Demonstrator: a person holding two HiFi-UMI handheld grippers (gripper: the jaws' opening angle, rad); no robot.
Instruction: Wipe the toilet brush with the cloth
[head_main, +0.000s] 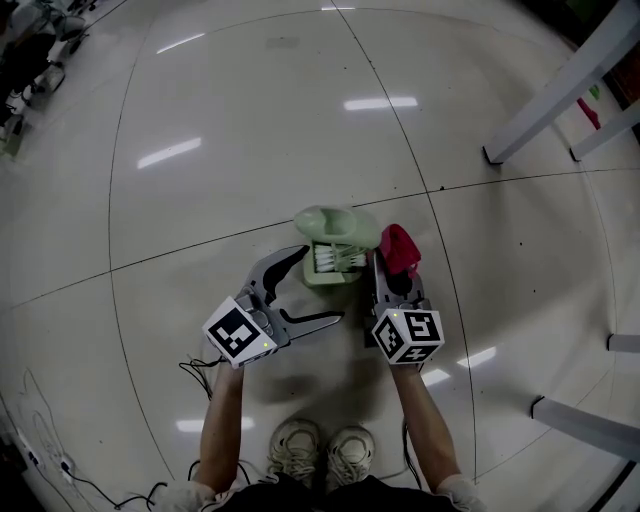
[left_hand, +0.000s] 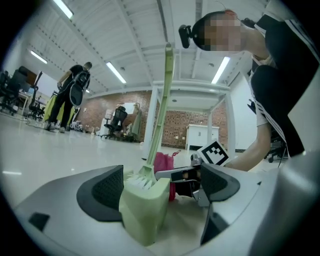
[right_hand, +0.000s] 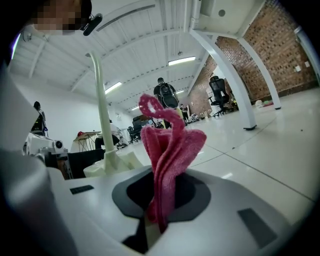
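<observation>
Right gripper (right_hand: 161, 197) pinches folded pink cloth (right_hand: 170, 145); pale-green toilet brush (right_hand: 99, 100) apparently upright.

1. The toilet brush (left_hand: 158, 120) is pale green, its bristles (head_main: 335, 260) white; its holder (left_hand: 145, 210) is the same pale green.
2. The cloth (right_hand: 167, 155) is deep pink.
3. The left gripper (left_hand: 165, 187) and right gripper (right_hand: 160, 195) are light grey, their fingers (left_hand: 102, 192) lined black.
4. Each marker cube (head_main: 240, 333) bears black squares on white.
5. The floor (head_main: 250, 150) is glossy off-white, crossed by thin dark lines.
6. The shoes (head_main: 293, 447) are white.
</observation>
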